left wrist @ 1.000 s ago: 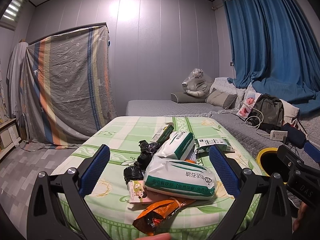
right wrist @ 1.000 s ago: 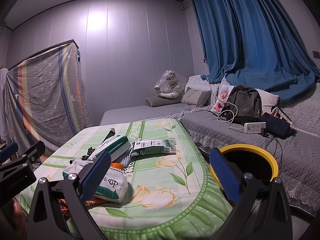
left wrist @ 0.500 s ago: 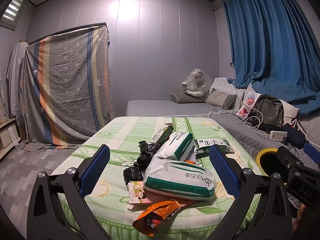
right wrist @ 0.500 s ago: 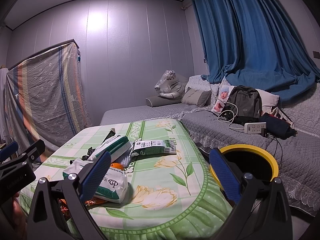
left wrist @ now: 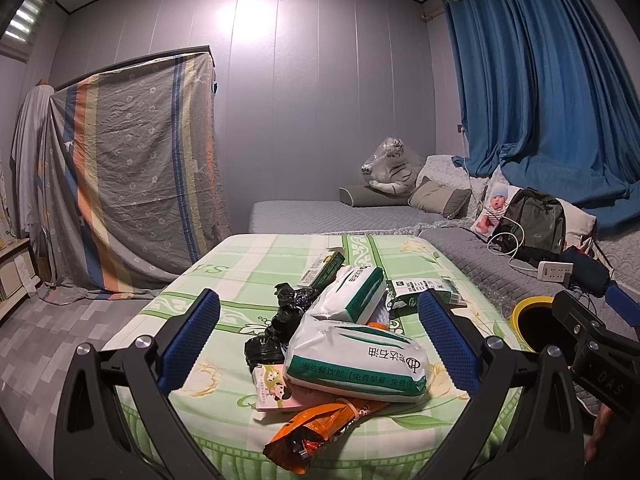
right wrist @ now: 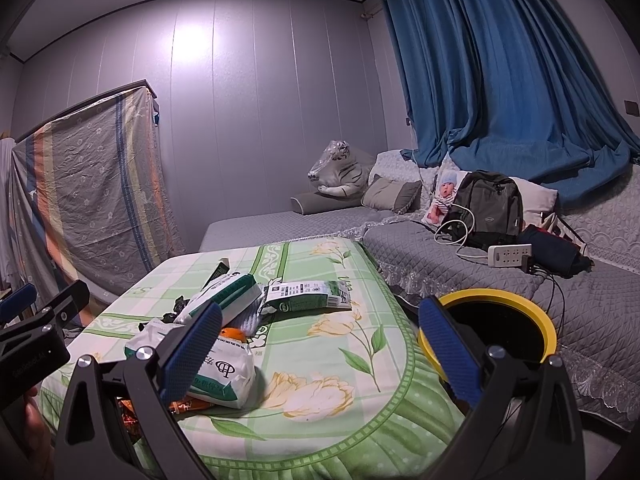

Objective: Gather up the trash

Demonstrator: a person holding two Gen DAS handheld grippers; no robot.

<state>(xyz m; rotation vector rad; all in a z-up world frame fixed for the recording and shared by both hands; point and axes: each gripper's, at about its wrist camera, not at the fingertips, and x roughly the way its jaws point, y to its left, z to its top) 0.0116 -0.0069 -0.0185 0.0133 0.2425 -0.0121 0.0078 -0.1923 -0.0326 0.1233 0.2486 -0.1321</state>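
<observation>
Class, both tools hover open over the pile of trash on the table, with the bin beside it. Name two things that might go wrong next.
1. The orange wrapper overhangs the table edge; a nudge may drop it to the floor.
2. The white packs are stacked loosely; the open left tool gripping one may topple the others or miss the bin.

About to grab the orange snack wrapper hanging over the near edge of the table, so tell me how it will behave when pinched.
The orange snack wrapper looks crumpled and torn open, so it is probably floppy and very light. Its glossy film may slip between the pads. Its far end lies under the big white and green pack, so pulling could drag that pack along.
</observation>
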